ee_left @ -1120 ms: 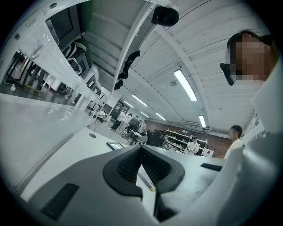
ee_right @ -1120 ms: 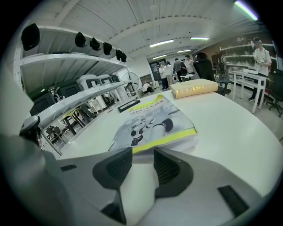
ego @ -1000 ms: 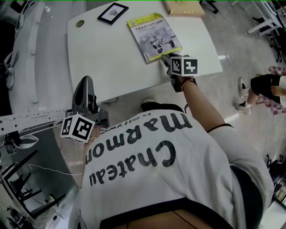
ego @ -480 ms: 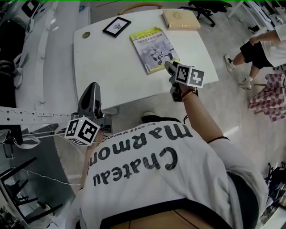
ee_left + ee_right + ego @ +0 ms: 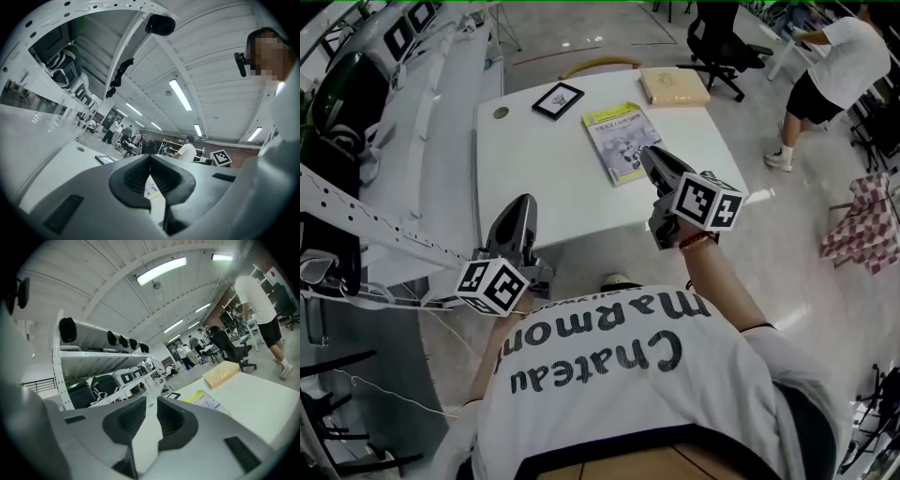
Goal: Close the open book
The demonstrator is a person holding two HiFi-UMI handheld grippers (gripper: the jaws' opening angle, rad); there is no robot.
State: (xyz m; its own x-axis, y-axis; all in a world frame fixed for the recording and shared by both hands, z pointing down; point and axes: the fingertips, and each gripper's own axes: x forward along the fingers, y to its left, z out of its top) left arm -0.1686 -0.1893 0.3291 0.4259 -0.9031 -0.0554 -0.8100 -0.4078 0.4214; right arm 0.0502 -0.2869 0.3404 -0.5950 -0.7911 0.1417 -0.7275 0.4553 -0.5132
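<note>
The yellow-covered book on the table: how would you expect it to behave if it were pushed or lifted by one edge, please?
The yellow-covered book lies flat and closed on the smooth white table, so a push would probably slide it rather than tip it. It looks thin and soft-covered, so lifted by one edge it may sag or fall open.
</note>
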